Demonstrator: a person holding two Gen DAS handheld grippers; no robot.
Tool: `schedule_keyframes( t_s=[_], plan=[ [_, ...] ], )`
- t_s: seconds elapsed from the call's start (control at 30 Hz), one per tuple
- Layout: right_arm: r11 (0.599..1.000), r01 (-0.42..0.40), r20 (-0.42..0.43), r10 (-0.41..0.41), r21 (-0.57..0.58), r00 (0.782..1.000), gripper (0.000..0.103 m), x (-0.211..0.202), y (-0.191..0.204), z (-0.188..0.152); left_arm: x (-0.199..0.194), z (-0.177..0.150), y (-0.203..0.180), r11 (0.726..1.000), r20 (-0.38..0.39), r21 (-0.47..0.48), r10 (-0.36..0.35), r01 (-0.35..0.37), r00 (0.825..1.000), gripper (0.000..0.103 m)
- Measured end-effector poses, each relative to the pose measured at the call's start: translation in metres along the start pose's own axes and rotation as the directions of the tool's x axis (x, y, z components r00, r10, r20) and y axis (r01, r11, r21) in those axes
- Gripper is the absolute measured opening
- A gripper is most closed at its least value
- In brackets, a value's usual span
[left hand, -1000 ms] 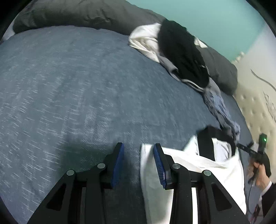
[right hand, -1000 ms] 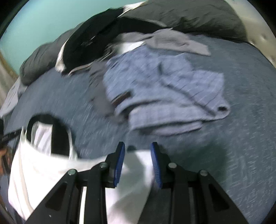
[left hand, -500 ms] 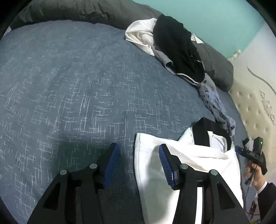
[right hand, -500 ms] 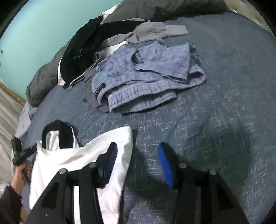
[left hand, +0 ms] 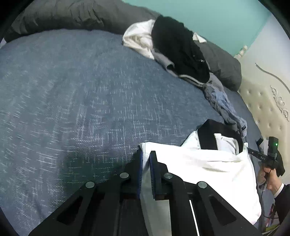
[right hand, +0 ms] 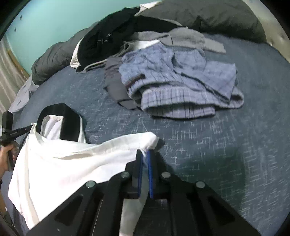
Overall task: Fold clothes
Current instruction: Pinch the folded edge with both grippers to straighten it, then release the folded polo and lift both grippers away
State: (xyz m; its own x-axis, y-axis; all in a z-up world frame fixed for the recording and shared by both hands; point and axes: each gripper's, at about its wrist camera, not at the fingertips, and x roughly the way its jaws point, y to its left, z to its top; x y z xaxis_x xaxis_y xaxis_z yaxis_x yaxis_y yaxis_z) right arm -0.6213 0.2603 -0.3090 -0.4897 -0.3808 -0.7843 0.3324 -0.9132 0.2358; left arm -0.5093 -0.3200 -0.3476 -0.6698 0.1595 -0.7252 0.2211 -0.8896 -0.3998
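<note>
A white garment (left hand: 199, 163) with a black neckband (left hand: 206, 136) lies on the blue bedcover, held up a little between the two grippers. In the left wrist view, my left gripper (left hand: 145, 156) is closing its jaws on the garment's left corner, and white cloth sits pinched between the blue pads. In the right wrist view, the same white garment (right hand: 72, 159) spreads to the left, and my right gripper (right hand: 144, 154) is closing on its right corner, with cloth bunched above the pads. A person's hand (left hand: 270, 174) grips the right tool's handle.
A pile of unfolded clothes lies at the back of the bed: blue checked shorts (right hand: 177, 85), a grey piece (right hand: 186, 36) and a black garment (left hand: 177, 47) over a white one. Dark grey pillows (left hand: 72, 16) line the far edge. A padded cream headboard (left hand: 262, 101) stands at the right.
Both grippers stood open beside the garment's corners half a second ago. Now each has shut on its corner, and the white cloth has risen slightly between them.
</note>
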Motion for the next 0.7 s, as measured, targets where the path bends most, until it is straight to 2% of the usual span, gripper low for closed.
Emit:
schedule_keyframes(
  t_s=[0.13, 0.3, 0.5, 0.63, 0.7],
  plan=[
    [1.000, 0.020, 0.081, -0.020, 0.002, 0.997, 0.003, -0.025, -0.004, 0.006, -0.023, 0.002, 0.003, 1.000, 0.060, -0.012, 0.007, -0.006, 0.998, 0.007],
    [0.999, 0.036, 0.172, -0.041, 0.031, 0.984, 0.003, -0.051, -0.012, 0.015, -0.032, 0.008, 0.006, 1.000, 0.063, -0.028, 0.012, -0.011, 0.998, 0.007],
    [0.994, 0.084, 0.121, -0.092, 0.073, 0.988, 0.003, -0.027, -0.012, 0.020, -0.020, 0.016, 0.003, 0.999, 0.053, -0.035, 0.042, -0.040, 0.998, 0.007],
    [0.987, 0.117, 0.135, -0.131, 0.107, 0.982, 0.003, -0.019, -0.019, 0.024, -0.017, 0.026, 0.002, 0.998, 0.060, -0.028, 0.056, -0.054, 0.997, 0.007],
    [0.985, 0.128, 0.134, -0.143, 0.117, 0.981, 0.003, -0.015, -0.020, 0.028, -0.008, 0.029, 0.001, 0.998, 0.037, -0.026, 0.057, -0.056, 0.998, 0.007]
  ],
)
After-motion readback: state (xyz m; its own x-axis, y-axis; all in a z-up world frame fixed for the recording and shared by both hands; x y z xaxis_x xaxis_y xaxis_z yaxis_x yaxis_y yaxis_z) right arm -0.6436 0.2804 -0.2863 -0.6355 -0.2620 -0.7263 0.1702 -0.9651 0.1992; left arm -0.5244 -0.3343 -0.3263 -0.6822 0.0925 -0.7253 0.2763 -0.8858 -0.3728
